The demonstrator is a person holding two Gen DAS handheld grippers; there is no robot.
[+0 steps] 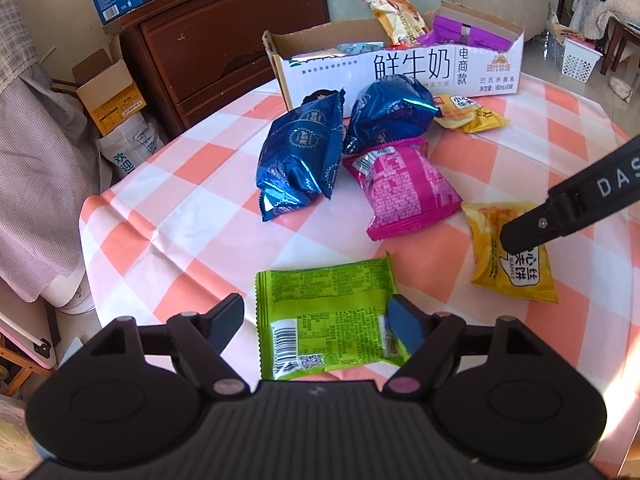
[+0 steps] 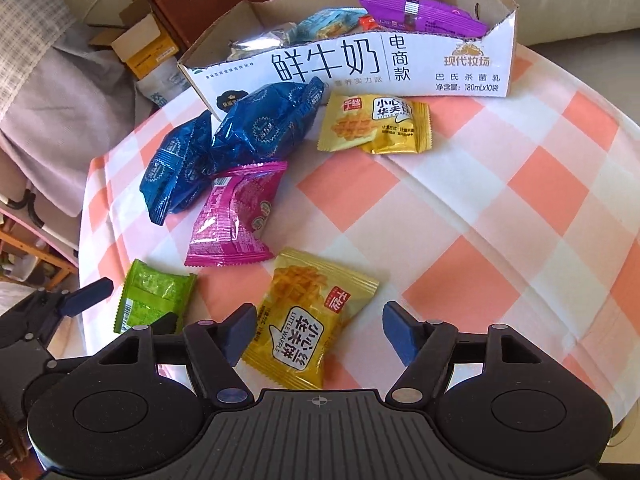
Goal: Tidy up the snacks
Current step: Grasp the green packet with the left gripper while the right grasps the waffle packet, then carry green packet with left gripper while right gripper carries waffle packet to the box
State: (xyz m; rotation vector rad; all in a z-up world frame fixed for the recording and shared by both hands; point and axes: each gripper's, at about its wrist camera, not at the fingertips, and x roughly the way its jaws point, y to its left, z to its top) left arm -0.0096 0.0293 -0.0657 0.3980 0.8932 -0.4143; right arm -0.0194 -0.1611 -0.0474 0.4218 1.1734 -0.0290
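right hand-held gripper (image 2: 318, 334) open, straddling yellow waffle packet (image 2: 308, 320).

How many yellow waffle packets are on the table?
2. One yellow waffle packet lies between the right gripper's open jaws; the other yellow waffle packet lies beside the milk box. More could be hidden inside the box.

Green packet (image 1: 326, 316): near edge hidden behind left gripper (image 1: 316, 326) body. Yellow waffle packet (image 2: 308, 320): left corner behind right gripper (image 2: 320, 334) finger. Carton (image 1: 400, 70): inner contents mostly screened by front wall. Packet print too small to read. Surface (image 1: 180, 208) cut off by frame edge.
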